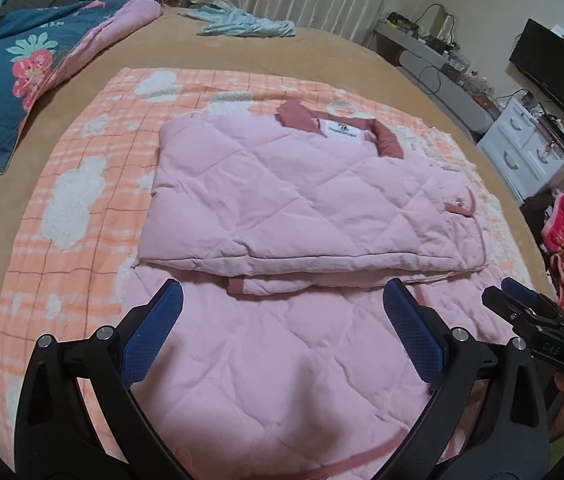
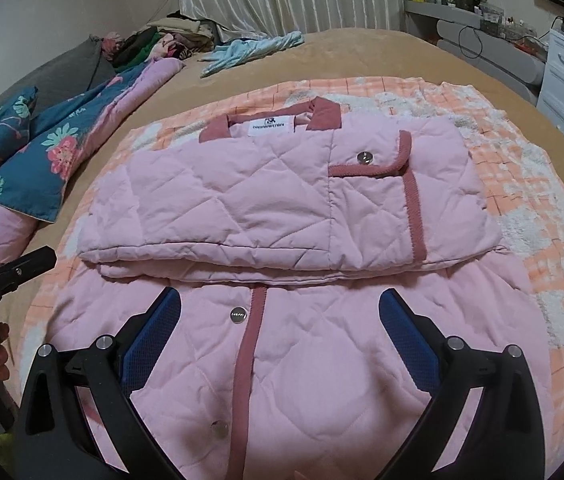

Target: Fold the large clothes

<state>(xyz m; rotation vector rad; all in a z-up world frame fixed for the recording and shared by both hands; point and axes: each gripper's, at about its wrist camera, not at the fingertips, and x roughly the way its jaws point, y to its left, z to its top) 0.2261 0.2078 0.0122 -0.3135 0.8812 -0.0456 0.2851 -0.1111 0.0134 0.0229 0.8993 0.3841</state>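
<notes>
**Both grippers wide above a half-folded pink jacket**

The left gripper (image 1: 282, 320) and right gripper (image 2: 279, 320) both stand spread wide with nothing between their blue pads, hovering over the near part of the pink quilted jacket (image 1: 302, 184). The jacket lies on an orange checked blanket (image 1: 81, 152), its top portion doubled over. Beyond the jacket, a light blue garment (image 2: 249, 50) lies on the tan bedspread (image 1: 241, 48).

Jacket (image 2: 217, 196) neck label (image 2: 271, 125), print illegible
</notes>
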